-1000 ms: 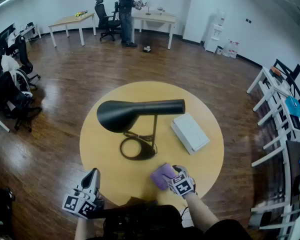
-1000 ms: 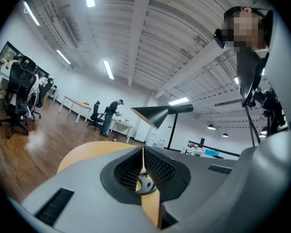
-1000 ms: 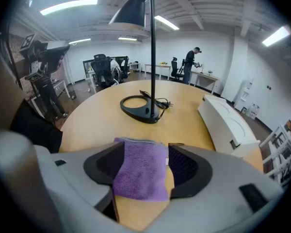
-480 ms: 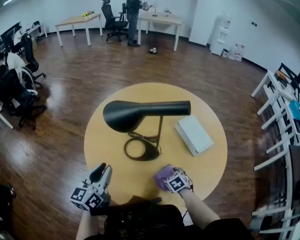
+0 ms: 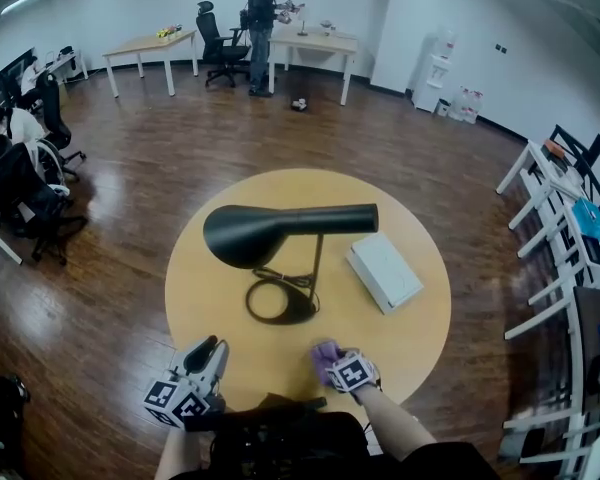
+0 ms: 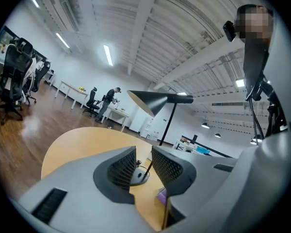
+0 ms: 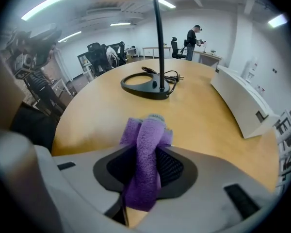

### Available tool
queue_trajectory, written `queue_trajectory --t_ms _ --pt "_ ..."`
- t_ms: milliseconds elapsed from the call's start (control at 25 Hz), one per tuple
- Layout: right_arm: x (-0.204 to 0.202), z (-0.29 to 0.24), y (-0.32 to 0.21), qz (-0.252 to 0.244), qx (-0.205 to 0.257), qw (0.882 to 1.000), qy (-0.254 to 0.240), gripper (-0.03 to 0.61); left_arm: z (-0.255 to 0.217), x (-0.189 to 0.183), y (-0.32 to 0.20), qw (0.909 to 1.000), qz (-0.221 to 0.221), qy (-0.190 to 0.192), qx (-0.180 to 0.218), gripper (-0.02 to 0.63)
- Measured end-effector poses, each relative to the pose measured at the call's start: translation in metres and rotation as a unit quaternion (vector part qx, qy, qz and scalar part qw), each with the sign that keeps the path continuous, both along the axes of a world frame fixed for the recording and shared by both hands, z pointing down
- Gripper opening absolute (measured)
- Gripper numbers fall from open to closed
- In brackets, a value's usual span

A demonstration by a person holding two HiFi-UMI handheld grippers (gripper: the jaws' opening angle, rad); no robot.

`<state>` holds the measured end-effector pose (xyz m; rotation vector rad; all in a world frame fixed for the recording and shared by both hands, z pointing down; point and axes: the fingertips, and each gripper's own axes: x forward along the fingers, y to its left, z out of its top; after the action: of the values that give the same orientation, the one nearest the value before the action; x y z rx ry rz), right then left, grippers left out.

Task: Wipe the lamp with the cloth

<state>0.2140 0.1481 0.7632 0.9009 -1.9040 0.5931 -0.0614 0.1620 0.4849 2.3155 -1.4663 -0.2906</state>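
A black desk lamp (image 5: 255, 232) stands in the middle of the round yellow table (image 5: 210, 298), its long shade pointing left and its ring base (image 5: 278, 304) nearer me. Its base (image 7: 145, 87) also shows ahead in the right gripper view. My right gripper (image 5: 332, 360) points steeply down at the table's near edge. Its jaws have just been closing and now pinch the purple cloth (image 7: 144, 149), which bunches up between the pads. My left gripper (image 5: 212, 346) is held level at the near left; its jaws have just been opening, and the narrow gap of the left gripper (image 6: 143, 155) holds nothing.
A flat white box (image 5: 384, 271) lies on the table right of the lamp, and the lamp's cord (image 5: 280, 277) is coiled by the base. Office chairs (image 5: 25, 198) stand at the left, white racks (image 5: 555, 218) at the right, and a person (image 5: 262, 18) by far desks.
The right gripper has sunk onto the purple cloth, which now looks bunched and smaller. The left gripper has shifted slightly right over the table's near edge.
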Motion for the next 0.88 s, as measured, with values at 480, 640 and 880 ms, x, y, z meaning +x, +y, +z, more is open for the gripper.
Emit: queue_trajectory --t_ms 480,640,880 --pt "0.038 -0.191 -0.057 0.106 0.225 0.956 -0.158 0.100 -0.020 -0.009 -0.012 0.9992 0.025 0.014 0.028 0.098" --pt "0.038 -0.316 -0.067 0.088 0.348 0.903 -0.235 0.099 -0.026 -0.009 -0.014 0.9985 0.040 0.013 0.034 0.098" --pt "0.038 -0.488 -0.069 0.035 0.469 0.802 -0.367 0.100 -0.039 -0.020 -0.017 0.9972 0.016 0.029 0.068 0.097"
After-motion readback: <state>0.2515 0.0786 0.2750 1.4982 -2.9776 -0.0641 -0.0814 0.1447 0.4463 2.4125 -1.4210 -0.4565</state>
